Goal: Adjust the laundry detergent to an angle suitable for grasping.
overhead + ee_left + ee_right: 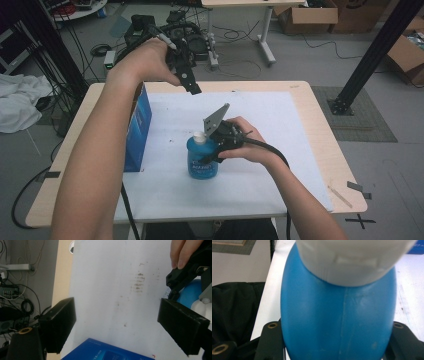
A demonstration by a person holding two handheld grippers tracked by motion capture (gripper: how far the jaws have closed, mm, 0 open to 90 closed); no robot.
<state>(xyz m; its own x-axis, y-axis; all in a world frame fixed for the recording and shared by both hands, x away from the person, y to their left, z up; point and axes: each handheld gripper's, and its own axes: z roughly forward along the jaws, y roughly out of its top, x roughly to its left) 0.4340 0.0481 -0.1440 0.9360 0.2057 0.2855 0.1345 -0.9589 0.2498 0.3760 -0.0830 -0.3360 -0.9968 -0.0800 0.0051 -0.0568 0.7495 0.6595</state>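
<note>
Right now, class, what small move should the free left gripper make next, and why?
Probably lower the left gripper onto the white cap: its jaws stand open and empty above the table, while the right gripper already clamps the blue bottle upright.

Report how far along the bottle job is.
Done: the right gripper is clamped on the blue bottle, which stands upright on the white sheet. In hand: the left gripper hovers open above. Left: the white cap is still on.

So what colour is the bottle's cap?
White, on the blue bottle; the cap shows best in the right gripper view.
</note>
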